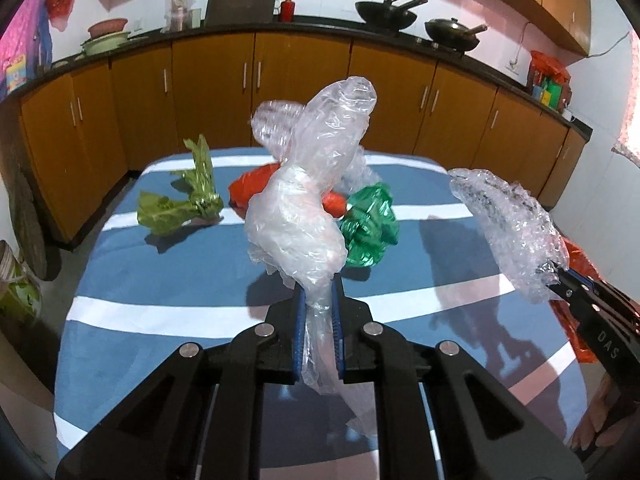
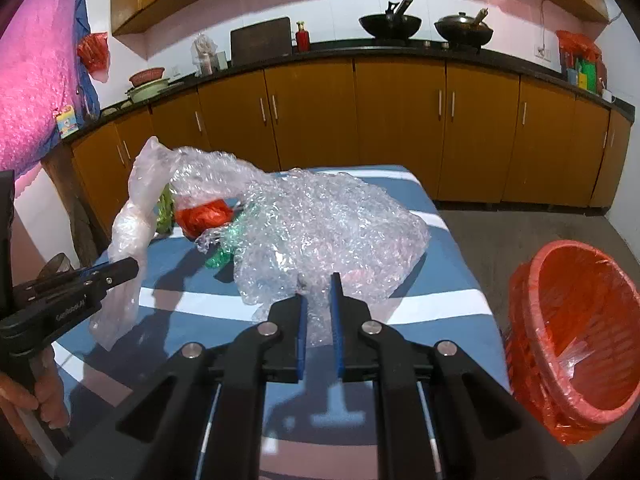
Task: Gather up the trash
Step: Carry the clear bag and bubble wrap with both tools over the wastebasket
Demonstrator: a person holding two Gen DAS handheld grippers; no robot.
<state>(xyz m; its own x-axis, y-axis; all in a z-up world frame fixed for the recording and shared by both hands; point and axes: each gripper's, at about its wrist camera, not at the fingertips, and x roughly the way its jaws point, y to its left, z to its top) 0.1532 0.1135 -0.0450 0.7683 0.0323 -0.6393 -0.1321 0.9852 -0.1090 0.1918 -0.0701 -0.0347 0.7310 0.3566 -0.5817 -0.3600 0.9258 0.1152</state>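
Both grippers are clamping trash above the table (image 2: 440, 216): left gripper (image 1: 319, 300) squeezing a clear bag (image 1: 312, 184), right gripper (image 2: 319, 300) pinching bubble wrap (image 2: 320, 224). Orange bin (image 2: 576, 332) is sitting beside the table, nearer the right gripper.

Two hand-held grippers were counted, the left hand-held gripper (image 1: 319, 300) and the right hand-held gripper (image 2: 319, 300). Two pieces of clear plastic were seen lifted off the striped counter (image 1: 132, 312): one clear plastic bag (image 1: 308, 200) and one sheet of bubble wrap (image 2: 320, 224). On the counter, one bunch of leafy greens (image 1: 188, 200), one red plastic bag (image 1: 252, 190) and one green plastic bag (image 1: 370, 228) were counted. One orange waste basket (image 2: 576, 336) was seen beside it. Two black woks (image 2: 390, 24) were counted on the kitchen worktop (image 2: 400, 50), along with one red bottle (image 2: 303, 36).
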